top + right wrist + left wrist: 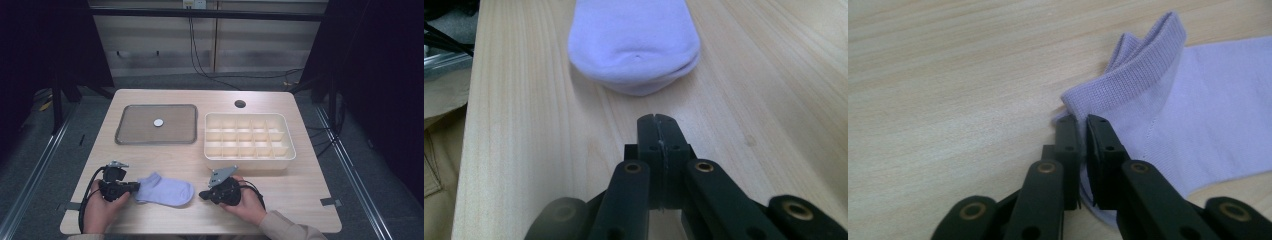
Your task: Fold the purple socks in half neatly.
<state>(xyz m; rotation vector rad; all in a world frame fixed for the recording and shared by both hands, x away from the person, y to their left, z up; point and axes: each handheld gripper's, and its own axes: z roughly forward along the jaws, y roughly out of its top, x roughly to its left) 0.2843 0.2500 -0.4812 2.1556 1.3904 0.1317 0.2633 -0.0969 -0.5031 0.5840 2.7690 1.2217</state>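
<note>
A lavender ankle sock (165, 191) lies flat on the near part of the wooden table (280, 200), between the two hand-held grippers, with its ribbed cuff (1143, 65) toward the person's left and its rounded toe (636, 60) toward the right. The left gripper (1081, 131) sits at the cuff end with its jaws nearly together and a thin fold of the sock's edge caught between them, so it appears to be pinching the sock just below the cuff. The right gripper (658, 131) rests on the bare table a little short of the toe, jaws pressed fully together and holding nothing. Farther back stand a grey tray (130, 135) with a small white disc (158, 122) on it and, to its right, a cream compartment organiser (287, 160). The sock should handle as a very light, limp knit: it will sag and fold wherever it is unsupported, and its thin layers may slip apart if only one is caught. The ribbed cuff is the thickest, grippiest place to take hold, and the doubled toe seam is a fair second point for the free gripper. A pinch through both layers would likely keep it from opening or trailing when lifted.
</note>
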